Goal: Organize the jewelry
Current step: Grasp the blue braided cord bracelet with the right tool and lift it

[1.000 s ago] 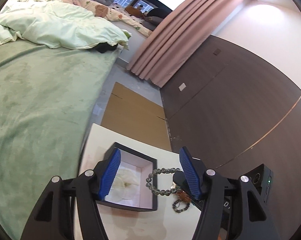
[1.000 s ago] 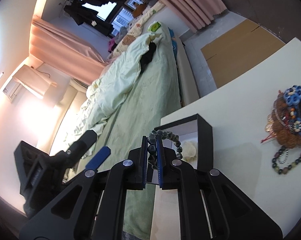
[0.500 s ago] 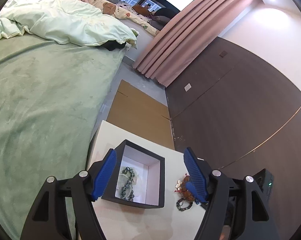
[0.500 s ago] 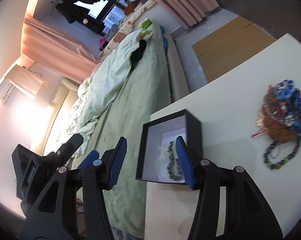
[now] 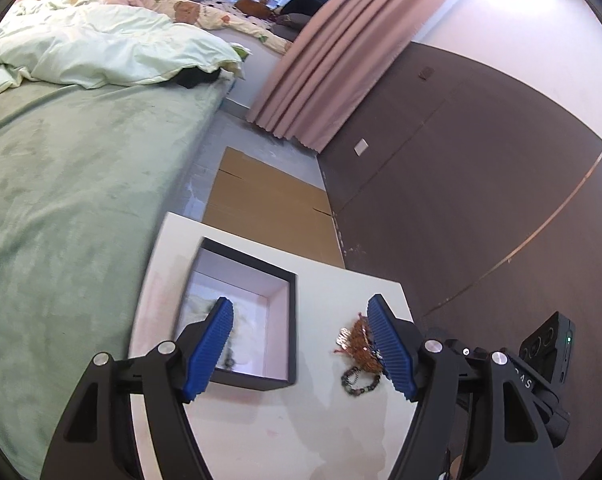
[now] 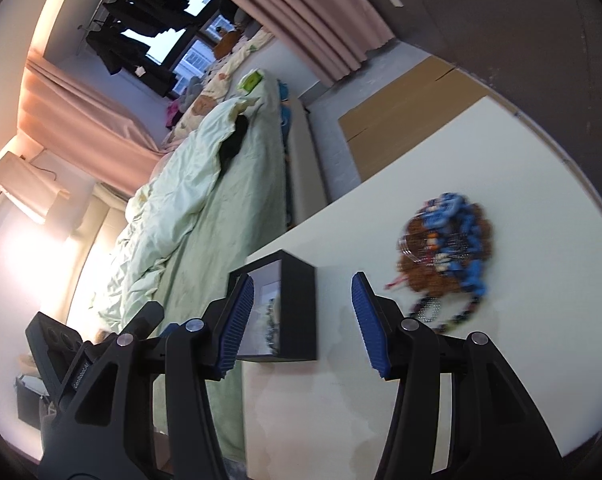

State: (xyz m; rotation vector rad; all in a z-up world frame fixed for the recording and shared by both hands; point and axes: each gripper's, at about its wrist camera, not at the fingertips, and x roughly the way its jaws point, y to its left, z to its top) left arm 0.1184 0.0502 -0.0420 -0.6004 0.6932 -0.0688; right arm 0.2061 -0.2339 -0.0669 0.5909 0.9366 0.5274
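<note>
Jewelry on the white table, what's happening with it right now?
A person is sorting jewelry with a handheld gripper in each hand. A dark bead bracelet lies inside the black box on the white table. The right gripper, its jaws just opened, is empty, and so is the open left gripper. A tangled pile of jewelry waits on the table beside the box.

Motion blur smears the jewelry pile (image 6: pixel 445 256) on the desk (image 6: pixel 381 400) in the right wrist view; single pieces there cannot be told apart. In the left wrist view, a blue finger (image 5: pixel 209 354) covers part of the beaded bracelet (image 5: pixel 229 354) inside the black box (image 5: pixel 291 320), whose near-left rim is blurred.
</note>
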